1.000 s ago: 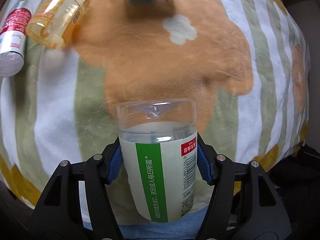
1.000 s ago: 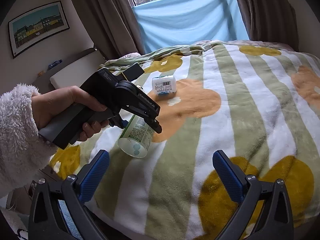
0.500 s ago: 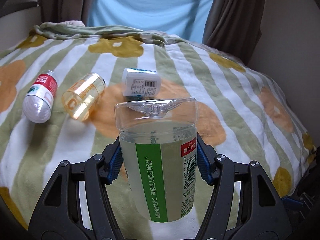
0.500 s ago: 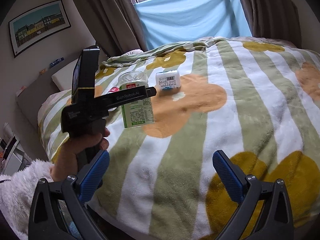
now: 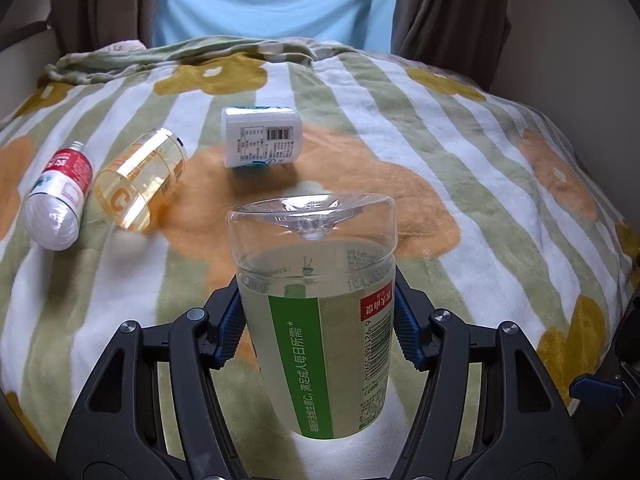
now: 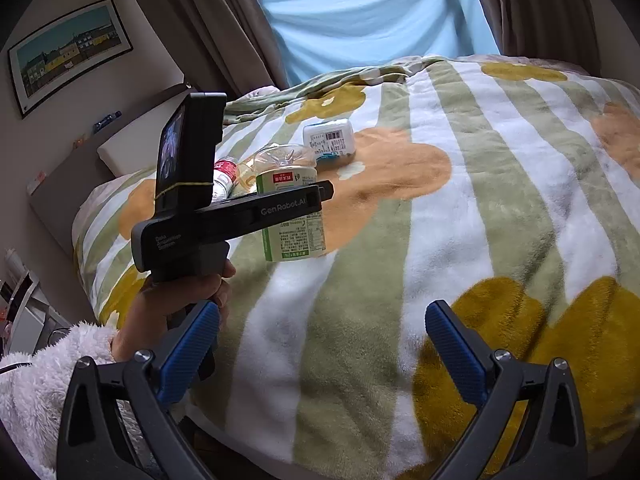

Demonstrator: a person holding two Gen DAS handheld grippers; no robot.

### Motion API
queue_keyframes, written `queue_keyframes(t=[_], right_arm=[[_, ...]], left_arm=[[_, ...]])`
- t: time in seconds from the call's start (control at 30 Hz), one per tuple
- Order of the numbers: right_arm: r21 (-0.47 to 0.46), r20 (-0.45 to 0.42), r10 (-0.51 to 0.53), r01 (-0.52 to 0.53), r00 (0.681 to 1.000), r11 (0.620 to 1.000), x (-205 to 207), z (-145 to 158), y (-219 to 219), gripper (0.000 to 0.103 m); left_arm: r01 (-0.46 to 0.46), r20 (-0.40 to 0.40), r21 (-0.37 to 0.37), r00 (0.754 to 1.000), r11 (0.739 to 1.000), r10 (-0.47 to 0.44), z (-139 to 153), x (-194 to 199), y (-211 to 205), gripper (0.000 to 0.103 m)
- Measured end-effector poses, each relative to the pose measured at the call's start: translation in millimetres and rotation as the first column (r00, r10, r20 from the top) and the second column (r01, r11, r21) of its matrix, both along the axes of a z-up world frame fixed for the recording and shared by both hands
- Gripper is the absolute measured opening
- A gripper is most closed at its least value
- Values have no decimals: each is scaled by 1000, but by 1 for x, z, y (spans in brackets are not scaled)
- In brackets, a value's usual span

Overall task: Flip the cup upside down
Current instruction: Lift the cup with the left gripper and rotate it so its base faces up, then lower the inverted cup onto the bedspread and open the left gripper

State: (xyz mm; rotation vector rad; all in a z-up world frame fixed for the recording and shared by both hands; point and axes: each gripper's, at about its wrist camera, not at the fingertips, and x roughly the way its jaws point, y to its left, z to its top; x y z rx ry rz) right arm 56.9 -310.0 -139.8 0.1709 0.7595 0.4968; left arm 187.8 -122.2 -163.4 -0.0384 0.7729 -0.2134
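The cup [image 5: 320, 320] is a clear plastic cup with a pale green label. It stands upside down, clear base on top, on the striped flower blanket [image 5: 460, 128]. My left gripper [image 5: 316, 334] is shut on its sides with blue pads. In the right wrist view the cup [image 6: 292, 216] is held level in the left gripper [image 6: 320, 196], its rim at or just above the blanket [image 6: 500, 184]. My right gripper [image 6: 322, 344] is open and empty above the blanket's near edge.
A white cup with a barcode [image 5: 262, 136] lies behind the held cup. A yellow clear cup [image 5: 140, 178] and a red-labelled bottle [image 5: 58, 196] lie on their sides at the left. Curtains and a blue cloth [image 6: 376, 20] hang behind the bed.
The left gripper has turned the cup from tilted mouth-outward to upright with its base on top and lowered it to the blanket. The right gripper has stayed open and still.
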Motion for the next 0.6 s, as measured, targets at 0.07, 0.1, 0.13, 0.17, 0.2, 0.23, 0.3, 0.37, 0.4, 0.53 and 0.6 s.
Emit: queue_keyframes(t=[0.07,0.1,0.13,0.17,0.2,0.23,0.3,0.37,0.4,0.53,0.6], right_arm=[[-1,-1,1,-1,1000,1000,0,0,0,103],[0,-1,2,-2,1000,1000,0,0,0,103],[1,-1,1,-1,1000,1000,0,0,0,103],[3,-2,1,-1,1000,1000,0,0,1,103],[6,-3,2,-2,1000,1000,0,0,1,103],[9,-4,2,-2,1000,1000,0,-1,1,103],[14,-6,3,-2,1000,1000,0,-1,2,103],[15,-7,4,-4,1000,1000,0,-1,3,103],[15,-7,6,-6,1000,1000,-1,-1,3,103],[12,-6,8,-8,1000,1000,-1,0,4,103],[12,-5,7,-7,1000,1000,-1,0,4,103]], left_arm=[[11,-13,11,1000,1000,-10,1,-1,-1,60],[17,-19,18,1000,1000,-17,1,-2,-2,60],[23,-24,25,999,999,-23,2,-4,-3,60],[29,-31,30,999,999,-28,3,-5,-3,60],[34,-38,33,999,999,-32,3,-7,-3,60],[39,-51,30,998,999,-38,3,-8,-2,60],[42,-91,11,995,999,-41,1,-10,0,60],[42,-117,0,992,999,-41,-3,-12,2,60],[42,-123,0,991,999,-42,-5,-14,3,60],[48,-140,-11,989,999,-50,-11,-18,4,60],[50,-121,-12,991,999,-51,-8,-21,4,60]])
